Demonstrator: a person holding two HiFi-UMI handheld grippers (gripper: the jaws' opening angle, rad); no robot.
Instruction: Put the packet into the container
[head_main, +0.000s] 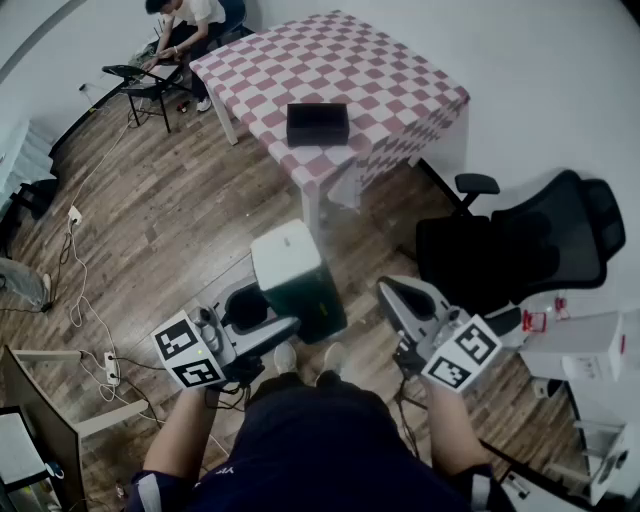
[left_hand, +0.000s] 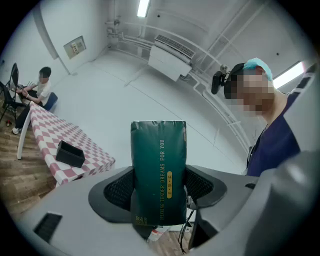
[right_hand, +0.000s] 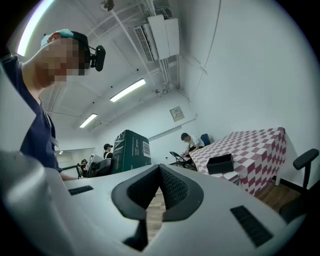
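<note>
A dark green packet (head_main: 300, 285) with a white end stands upright between the jaws of my left gripper (head_main: 262, 318), which is shut on it. Seen from the left gripper view, the packet (left_hand: 158, 170) fills the gap, both pads against its sides. My right gripper (head_main: 397, 297) hangs beside it at the right, shut with nothing held; its pads meet in the right gripper view (right_hand: 160, 172). The black open container (head_main: 318, 123) sits near the front edge of a red-and-white checkered table (head_main: 380, 80), well ahead of both grippers, and shows too as a small box (right_hand: 220, 163).
A black office chair (head_main: 540, 245) stands right of the table. Wooden floor lies between me and the table. Cables and a power strip (head_main: 110, 370) lie at the left. A seated person (head_main: 185, 25) and a folding chair (head_main: 140, 80) are far left. White boxes (head_main: 580, 345) stand at the right.
</note>
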